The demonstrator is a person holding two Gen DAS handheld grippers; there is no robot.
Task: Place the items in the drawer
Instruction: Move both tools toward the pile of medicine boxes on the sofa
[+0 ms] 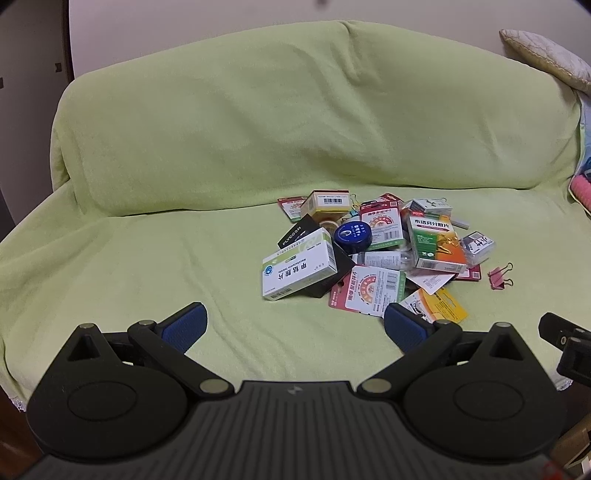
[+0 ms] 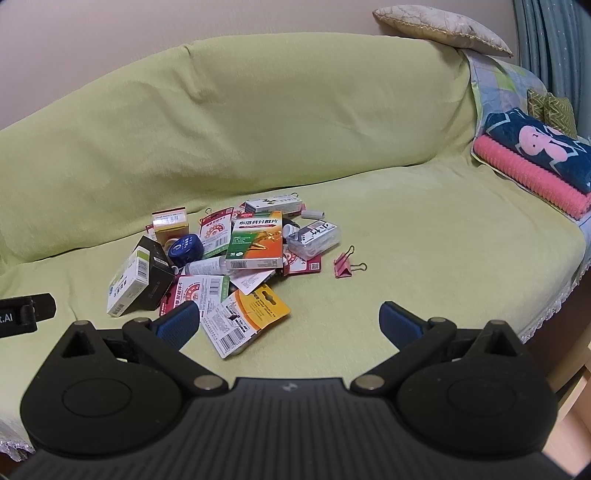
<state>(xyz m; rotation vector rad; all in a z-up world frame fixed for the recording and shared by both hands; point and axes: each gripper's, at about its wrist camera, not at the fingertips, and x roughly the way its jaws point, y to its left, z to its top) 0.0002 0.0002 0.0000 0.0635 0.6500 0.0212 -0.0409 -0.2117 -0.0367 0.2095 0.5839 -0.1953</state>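
Lying heaped on the seat of a sofa draped in a light green cover [image 1: 258,129], a pile of small items [image 1: 373,251] is being viewed by both wrist cameras; no drawer is being shown in either view. Both grippers are being held above the seat, short of the pile. The left gripper [image 1: 295,326] is being held with its jaws wide apart and nothing between them. The right gripper [image 2: 288,325] is likewise being held spread and unloaded.

A white medicine box [image 1: 299,267] with large Chinese print is being shown face-on only in the left view; in the right view only its narrow side is being presented. A black box [image 1: 297,234] marked "FLYCO" is being read in the left view alone. A green and orange box [image 2: 256,240] with Chinese lettering is being seen in both. A round blue tin [image 2: 186,249] is resting mid-pile. A pink binder clip [image 2: 345,266] is lying apart, just right of the heap.

Folded pink and navy towels [image 2: 535,166] are being shown clearly only in the right view. A beige cushion [image 2: 443,26] is sitting on the backrest.
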